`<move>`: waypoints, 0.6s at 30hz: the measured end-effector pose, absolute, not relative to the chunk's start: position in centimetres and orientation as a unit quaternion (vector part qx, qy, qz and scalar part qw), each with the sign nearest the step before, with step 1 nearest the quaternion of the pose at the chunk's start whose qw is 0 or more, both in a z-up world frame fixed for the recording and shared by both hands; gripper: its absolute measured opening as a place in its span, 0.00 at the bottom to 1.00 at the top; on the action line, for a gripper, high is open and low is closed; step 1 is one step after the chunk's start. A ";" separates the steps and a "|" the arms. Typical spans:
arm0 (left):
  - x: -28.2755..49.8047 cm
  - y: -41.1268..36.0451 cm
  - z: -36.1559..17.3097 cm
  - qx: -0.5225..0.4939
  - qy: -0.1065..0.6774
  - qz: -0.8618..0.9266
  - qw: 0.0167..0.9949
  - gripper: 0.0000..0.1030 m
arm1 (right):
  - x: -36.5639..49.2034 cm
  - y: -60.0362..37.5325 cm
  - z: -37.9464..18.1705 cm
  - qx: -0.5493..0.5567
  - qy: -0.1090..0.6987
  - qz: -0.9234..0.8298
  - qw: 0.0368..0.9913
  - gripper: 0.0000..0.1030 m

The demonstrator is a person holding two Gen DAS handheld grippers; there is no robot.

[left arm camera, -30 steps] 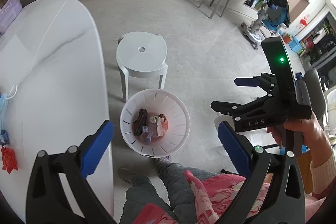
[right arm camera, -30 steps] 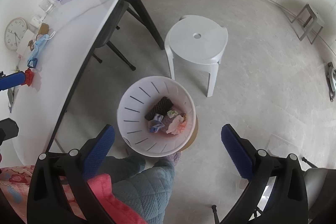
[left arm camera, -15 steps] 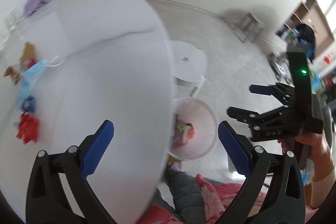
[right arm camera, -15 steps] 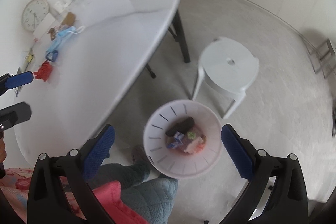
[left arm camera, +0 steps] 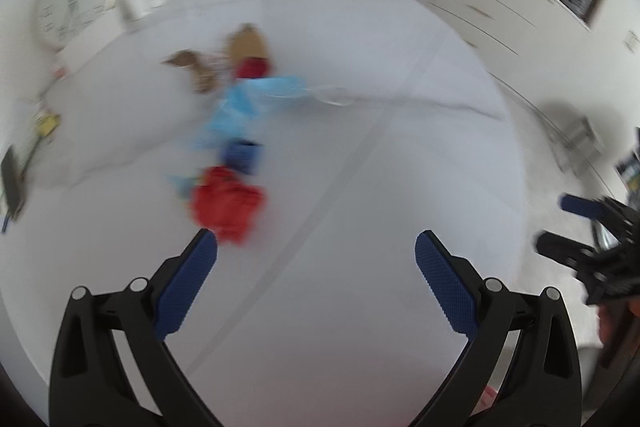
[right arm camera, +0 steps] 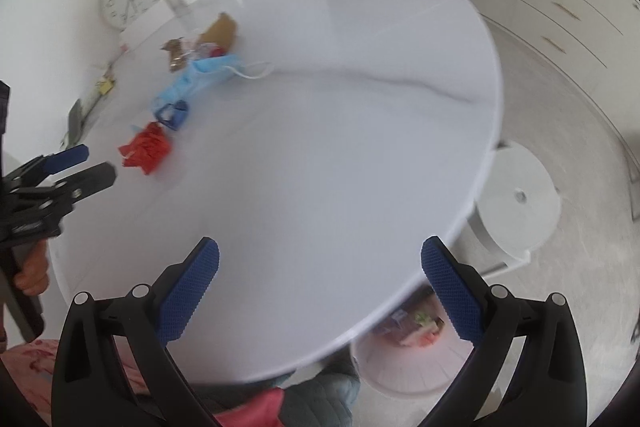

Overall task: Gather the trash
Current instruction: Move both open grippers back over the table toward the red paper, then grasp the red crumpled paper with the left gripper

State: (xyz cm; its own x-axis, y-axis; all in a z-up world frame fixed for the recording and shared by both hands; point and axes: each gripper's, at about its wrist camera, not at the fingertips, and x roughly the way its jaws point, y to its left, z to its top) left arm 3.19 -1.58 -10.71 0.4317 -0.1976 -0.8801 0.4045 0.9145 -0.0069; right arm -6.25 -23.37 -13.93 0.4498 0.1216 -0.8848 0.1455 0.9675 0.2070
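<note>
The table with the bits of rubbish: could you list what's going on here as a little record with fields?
surface: white table
trash on it: red wrapper, blue face mask, brown scraps
bin: white basket on the floor, partly under the table edge, holding trash
left gripper: open, empty, nearest the red wrapper
right gripper: open, empty, over bare table

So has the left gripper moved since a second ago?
Yes. The left gripper has swung from above the floor bin to over the white table, now facing the red wrapper.
</note>
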 end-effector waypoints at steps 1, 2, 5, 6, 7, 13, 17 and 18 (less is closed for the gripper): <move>3.8 -0.8 -11.0 0.096 0.501 -0.165 0.844 0.90 | -5.7 -22.9 -13.9 0.125 0.525 -0.002 0.842 0.97; 4.4 0.0 -11.3 0.090 0.500 -0.154 0.848 0.85 | -5.0 -22.3 -13.9 0.123 0.526 0.003 0.841 0.97; 5.5 1.6 -12.3 0.086 0.489 -0.120 0.860 0.76 | -3.5 -21.1 -14.0 0.119 0.529 0.016 0.840 0.98; 5.7 1.7 -12.8 0.095 0.483 -0.117 0.862 0.75 | -3.0 -20.8 -14.1 0.117 0.531 0.020 0.839 0.98; 5.7 1.6 -13.2 0.112 0.477 -0.115 0.864 0.75 | -2.5 -20.5 -14.3 0.115 0.534 0.022 0.837 0.98; 6.3 0.2 -15.7 0.180 0.460 -0.130 0.859 0.75 | -0.1 -19.6 -15.4 0.102 0.559 0.030 0.822 0.98; 7.0 -0.3 -17.1 0.192 0.468 -0.132 0.852 0.75 | 1.4 -19.5 -16.3 0.091 0.578 0.038 0.810 0.98; 7.2 -0.4 -17.2 0.192 0.469 -0.131 0.852 0.73 | 1.8 -19.4 -16.5 0.089 0.581 0.040 0.808 0.98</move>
